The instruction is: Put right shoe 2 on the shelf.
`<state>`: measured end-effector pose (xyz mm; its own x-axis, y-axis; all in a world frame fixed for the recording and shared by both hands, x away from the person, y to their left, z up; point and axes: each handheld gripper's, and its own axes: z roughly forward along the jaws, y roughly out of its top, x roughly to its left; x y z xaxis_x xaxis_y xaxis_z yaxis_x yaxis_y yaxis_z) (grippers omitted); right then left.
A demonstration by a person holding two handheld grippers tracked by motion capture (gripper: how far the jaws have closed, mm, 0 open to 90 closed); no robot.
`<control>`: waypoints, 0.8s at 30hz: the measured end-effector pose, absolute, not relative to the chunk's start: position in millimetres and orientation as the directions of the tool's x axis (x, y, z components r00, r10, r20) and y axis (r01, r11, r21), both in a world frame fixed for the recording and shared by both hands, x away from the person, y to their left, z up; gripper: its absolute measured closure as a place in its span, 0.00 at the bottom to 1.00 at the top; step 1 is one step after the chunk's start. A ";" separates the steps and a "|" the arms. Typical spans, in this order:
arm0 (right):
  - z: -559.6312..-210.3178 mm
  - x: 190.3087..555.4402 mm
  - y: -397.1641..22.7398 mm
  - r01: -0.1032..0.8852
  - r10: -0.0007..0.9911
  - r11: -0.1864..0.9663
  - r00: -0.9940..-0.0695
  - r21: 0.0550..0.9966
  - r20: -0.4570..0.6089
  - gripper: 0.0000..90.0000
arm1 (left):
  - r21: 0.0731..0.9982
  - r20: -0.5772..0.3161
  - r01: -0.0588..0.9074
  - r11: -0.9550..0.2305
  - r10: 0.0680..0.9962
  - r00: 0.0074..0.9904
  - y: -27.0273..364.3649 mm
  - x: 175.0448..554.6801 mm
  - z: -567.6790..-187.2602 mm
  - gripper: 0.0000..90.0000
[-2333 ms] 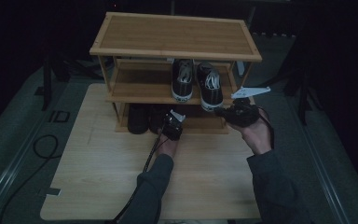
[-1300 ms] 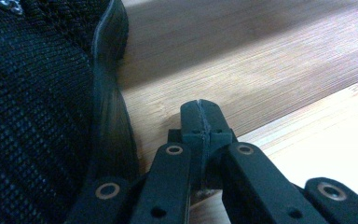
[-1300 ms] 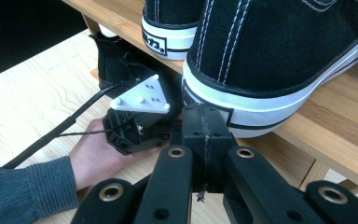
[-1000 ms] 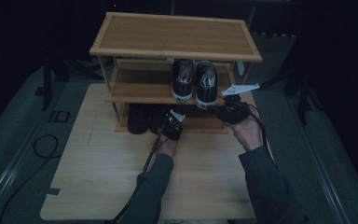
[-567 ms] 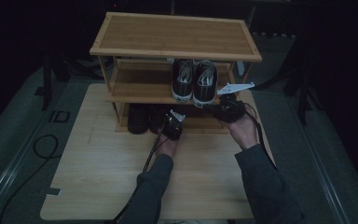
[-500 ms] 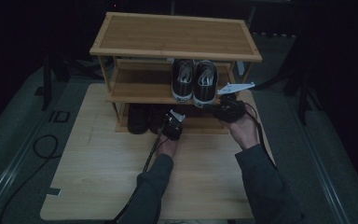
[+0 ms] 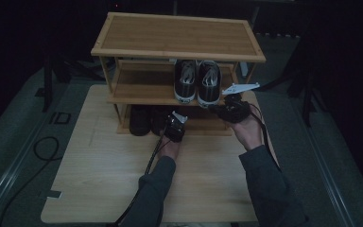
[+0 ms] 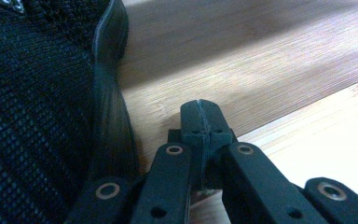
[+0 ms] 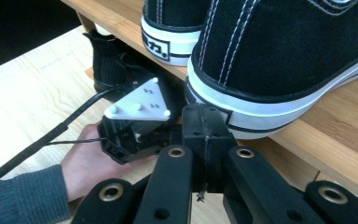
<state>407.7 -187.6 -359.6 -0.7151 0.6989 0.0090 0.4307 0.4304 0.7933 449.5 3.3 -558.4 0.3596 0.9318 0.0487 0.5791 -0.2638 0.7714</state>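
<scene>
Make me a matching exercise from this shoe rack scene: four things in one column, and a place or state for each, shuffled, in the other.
1. black-and-white sneakers
2. dark shoes
3. left gripper
4. shoe rack top

A. bare
B. shut, by the bottom shelf
C. middle shelf
D. bottom shelf

Pairs: 1-C, 2-D, 3-B, 4-A

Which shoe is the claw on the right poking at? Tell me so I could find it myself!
Find the wooden shoe rack on the table. On its middle shelf stand two black sneakers with white soles, heels facing you. The right sneaker is the one: the shut right claw sits at its white heel, while the left sneaker has no claw beside it.
</scene>
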 end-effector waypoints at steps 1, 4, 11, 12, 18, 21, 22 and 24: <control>-360.0 408.5 -187.9 0.430 0.702 0.430 -0.712 0.794 0.006 1.00 | 0.771 0.049 0.579 -0.264 0.932 0.360 3.3 449.5 -558.3 1.00; -361.3 411.4 -189.4 0.436 0.704 0.421 -0.710 0.795 0.017 1.00 | 0.771 0.048 0.579 -0.264 0.932 0.360 3.3 449.5 -558.3 1.00; -362.7 414.1 -188.4 0.440 0.706 0.421 -0.708 0.793 0.018 1.00 | 0.771 0.049 0.580 -0.264 0.932 0.359 3.4 449.5 -558.3 1.00; -363.1 415.2 -188.1 0.443 0.706 0.420 -0.708 0.792 0.022 1.00 | 0.771 0.047 0.580 -0.263 0.932 0.360 3.4 449.6 -558.3 1.00; -364.2 418.8 -184.6 0.444 0.706 0.426 -0.708 0.788 0.017 1.00 | 0.772 0.046 0.580 -0.261 0.933 0.358 3.3 449.6 -558.3 1.00; -365.1 421.6 -182.4 0.450 0.707 0.428 -0.707 0.784 0.019 1.00 | 0.772 0.044 0.580 -0.260 0.932 0.359 3.4 449.7 -558.4 1.00; -365.6 422.5 -182.1 0.451 0.705 0.428 -0.709 0.783 0.022 1.00 | 0.772 0.045 0.580 -0.260 0.932 0.359 3.5 449.7 -558.4 1.00; -366.2 422.6 -180.7 0.453 0.706 0.429 -0.708 0.782 0.023 1.00 | 0.772 0.045 0.580 -0.261 0.932 0.359 3.4 449.7 -558.4 1.00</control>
<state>422.6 -180.7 -366.2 -0.7082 0.7056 0.0234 0.4528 0.4285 0.7819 449.7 3.4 -558.4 0.3590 0.9322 0.0454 0.5802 -0.2610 0.7715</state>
